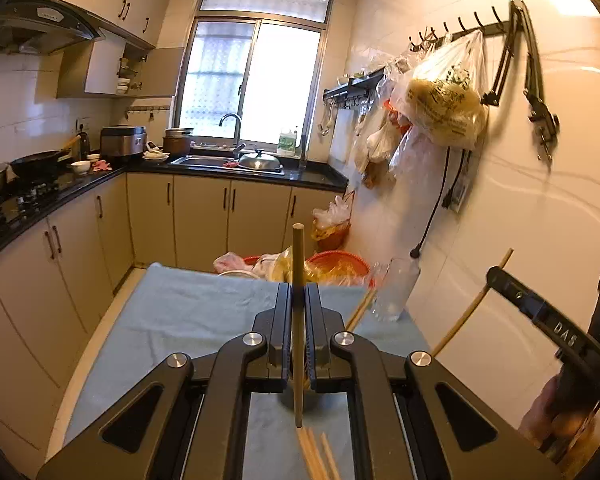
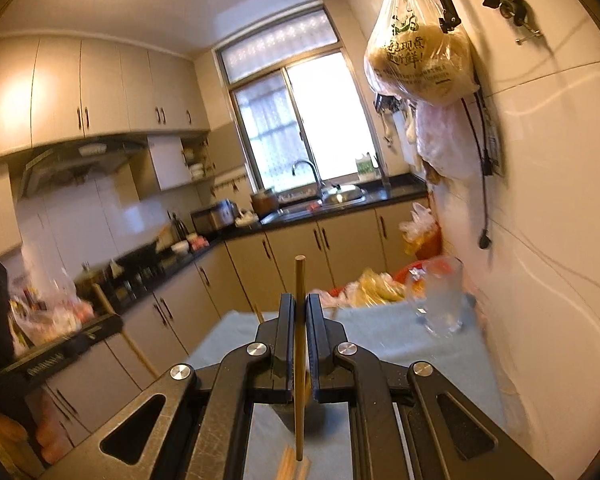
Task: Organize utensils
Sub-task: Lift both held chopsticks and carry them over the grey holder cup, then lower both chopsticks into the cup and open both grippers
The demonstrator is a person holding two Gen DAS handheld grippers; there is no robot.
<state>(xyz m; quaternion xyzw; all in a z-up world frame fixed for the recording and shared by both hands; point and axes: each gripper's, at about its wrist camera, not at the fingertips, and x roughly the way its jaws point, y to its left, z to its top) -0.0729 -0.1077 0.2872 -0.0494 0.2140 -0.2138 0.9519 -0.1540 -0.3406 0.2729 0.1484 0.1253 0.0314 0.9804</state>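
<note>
The left gripper (image 1: 298, 300) is closed tight on one long wooden chopstick (image 1: 298, 320), which stands straight up between its jaws. The right gripper (image 2: 298, 312) is closed on a second thin wooden chopstick (image 2: 299, 356) in the same upright way.

The tall clear glass cup (image 2: 440, 300) stands ahead and to the right, near the white tiled wall (image 2: 540, 280). It is closer to the right gripper, so I think that one should go first.

More loose wooden chopsticks (image 1: 314, 456) lie flat on the surface under a pale blue cloth (image 1: 180, 320), just below the left gripper.

There is little room by the wall, and the cloth's far edge is just behind the cup.
</note>
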